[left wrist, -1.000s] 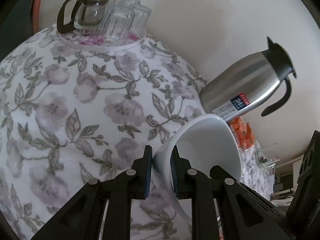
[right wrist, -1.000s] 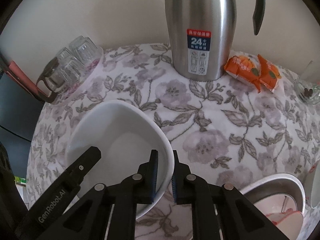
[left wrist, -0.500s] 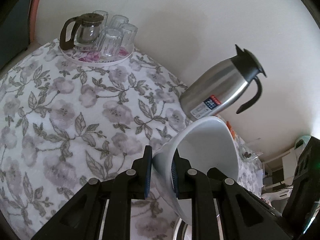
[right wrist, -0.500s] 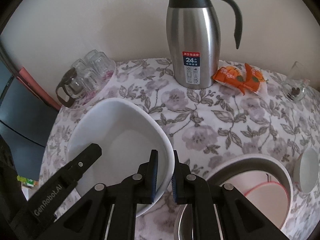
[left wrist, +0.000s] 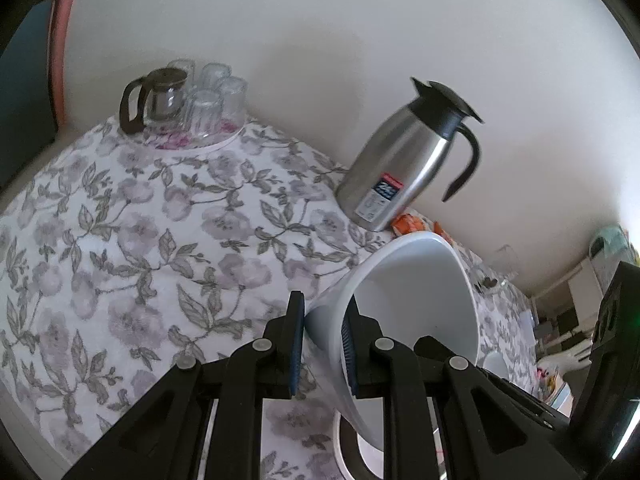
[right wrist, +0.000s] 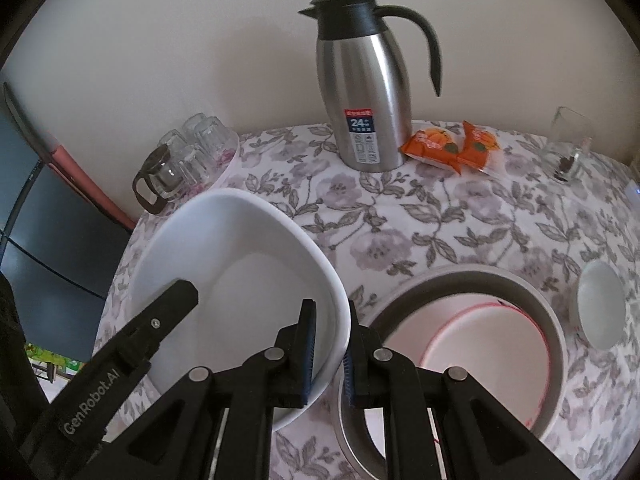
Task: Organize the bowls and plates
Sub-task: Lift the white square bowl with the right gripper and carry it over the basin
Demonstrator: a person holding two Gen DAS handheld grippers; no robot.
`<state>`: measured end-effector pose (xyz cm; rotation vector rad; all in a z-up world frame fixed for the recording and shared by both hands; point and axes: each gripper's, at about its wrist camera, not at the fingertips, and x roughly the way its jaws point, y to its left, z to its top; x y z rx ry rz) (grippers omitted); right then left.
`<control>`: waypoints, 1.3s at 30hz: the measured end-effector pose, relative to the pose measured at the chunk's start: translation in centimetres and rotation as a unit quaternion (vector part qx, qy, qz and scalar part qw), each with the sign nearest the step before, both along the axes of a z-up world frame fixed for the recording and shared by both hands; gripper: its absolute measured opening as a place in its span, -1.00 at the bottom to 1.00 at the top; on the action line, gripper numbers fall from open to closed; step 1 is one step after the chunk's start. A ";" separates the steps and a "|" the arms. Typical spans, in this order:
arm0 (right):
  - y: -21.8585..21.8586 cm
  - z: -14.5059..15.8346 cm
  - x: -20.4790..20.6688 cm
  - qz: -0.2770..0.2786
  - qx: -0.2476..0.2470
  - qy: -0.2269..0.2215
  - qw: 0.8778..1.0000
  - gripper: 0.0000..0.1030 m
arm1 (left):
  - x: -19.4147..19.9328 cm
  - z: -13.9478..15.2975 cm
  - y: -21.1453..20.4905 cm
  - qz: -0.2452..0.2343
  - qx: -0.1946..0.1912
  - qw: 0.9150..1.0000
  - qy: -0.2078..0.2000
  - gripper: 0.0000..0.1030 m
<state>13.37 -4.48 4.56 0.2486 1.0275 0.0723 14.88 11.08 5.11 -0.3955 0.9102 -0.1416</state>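
Both grippers hold one large white bowl (right wrist: 248, 264) by opposite sides of its rim, lifted above the floral tablecloth. My right gripper (right wrist: 329, 344) is shut on the bowl's right rim. My left gripper (left wrist: 322, 340) is shut on the other side of the bowl (left wrist: 420, 300), which tilts in that view. The left gripper's finger (right wrist: 160, 320) shows inside the bowl in the right wrist view. To the right sits a grey metal basin (right wrist: 552, 312) holding a white plate with a red rim (right wrist: 480, 344). A small white bowl (right wrist: 600, 308) stands further right.
A steel thermos jug (right wrist: 368, 92) stands at the back by the wall, with orange snack packets (right wrist: 452, 148) beside it. A tray of glasses and a glass teapot (right wrist: 184, 160) sits at the back left. A small glass cup (right wrist: 568, 148) is at the far right.
Both grippers have risen and pulled back with the bowl, so more of the table shows. The basin with the plate has come fully into the right wrist view.
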 end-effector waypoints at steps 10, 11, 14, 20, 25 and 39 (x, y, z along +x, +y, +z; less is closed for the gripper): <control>-4.8 1.1 -3.7 -0.039 0.026 -0.031 0.998 -0.73 | -1.9 1.9 -4.7 -0.054 0.019 0.998 -0.026 -0.64; -5.4 1.1 -4.0 -0.043 0.032 -0.033 0.998 -0.73 | -2.0 2.2 -5.2 -0.059 0.019 0.998 -0.031 -0.65; -6.9 1.2 -5.0 -0.056 0.039 -0.039 0.997 -0.73 | -2.3 2.6 -6.7 -0.074 0.029 0.996 -0.039 -0.64; -9.1 0.0 -5.5 -0.081 0.047 -0.033 0.995 -0.73 | -2.2 1.6 -9.7 -0.090 0.053 0.994 -0.028 -0.64; -10.9 -0.2 -5.9 -0.093 0.066 -0.036 0.993 -0.73 | -2.5 1.7 -11.0 -0.102 0.052 0.993 -0.033 -0.64; -13.1 0.0 -7.0 -0.104 0.049 -0.029 0.993 -0.73 | -2.9 1.1 -13.4 -0.131 0.047 0.990 -0.023 -0.64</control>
